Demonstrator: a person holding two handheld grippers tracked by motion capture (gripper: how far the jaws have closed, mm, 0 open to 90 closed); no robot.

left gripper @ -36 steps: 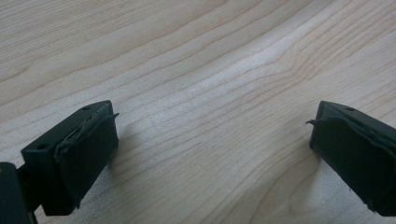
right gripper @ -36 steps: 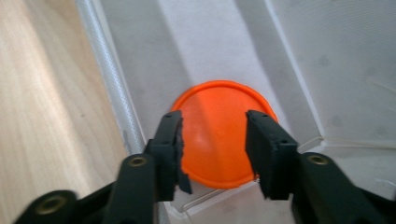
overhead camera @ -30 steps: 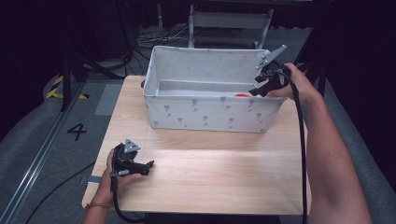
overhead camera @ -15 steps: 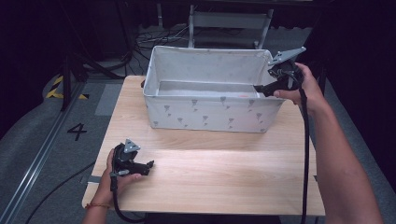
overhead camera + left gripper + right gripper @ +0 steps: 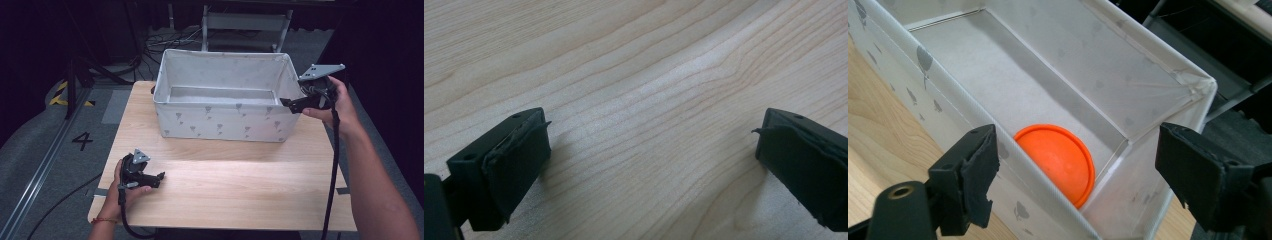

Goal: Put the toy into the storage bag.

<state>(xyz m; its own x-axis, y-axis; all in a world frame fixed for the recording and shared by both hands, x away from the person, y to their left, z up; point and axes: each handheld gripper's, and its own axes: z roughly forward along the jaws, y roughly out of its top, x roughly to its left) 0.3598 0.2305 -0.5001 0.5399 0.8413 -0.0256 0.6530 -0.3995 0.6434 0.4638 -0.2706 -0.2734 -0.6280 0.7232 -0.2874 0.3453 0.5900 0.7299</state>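
Disc [image 5: 1058, 162]: 1 pc. Orange, round, flat w/ raised rim, matte plastic look. I see it on the floor of the bin, in a corner, partly hidden behind the near wall in the right gripper view.
Bin [image 5: 225, 122]: 1 pc. White fabric box, rectangular, open top, small grey leaf-like print on the walls. Sits on the far half of the table.
Table [image 5: 235, 190]: 1 pc. Light wood grain top.
Right gripper [image 5: 289, 103]: 1 pc. In my right hand [image 5: 334, 104], held just outside the bin's right end, near the rim. Jaws have just been opening & now stand spread wide; nothing between them. Disc lies below & beyond, not touched.
Left gripper [image 5: 161, 176]: 1 pc. In my left hand [image 5: 126, 186], resting low at the table's near left, well apart from the bin. Jaws spread wide, only bare wood between the pads [image 5: 519, 160].
Cables: 2, one trailing from each gripper.
Total grippers: 2, both empty.
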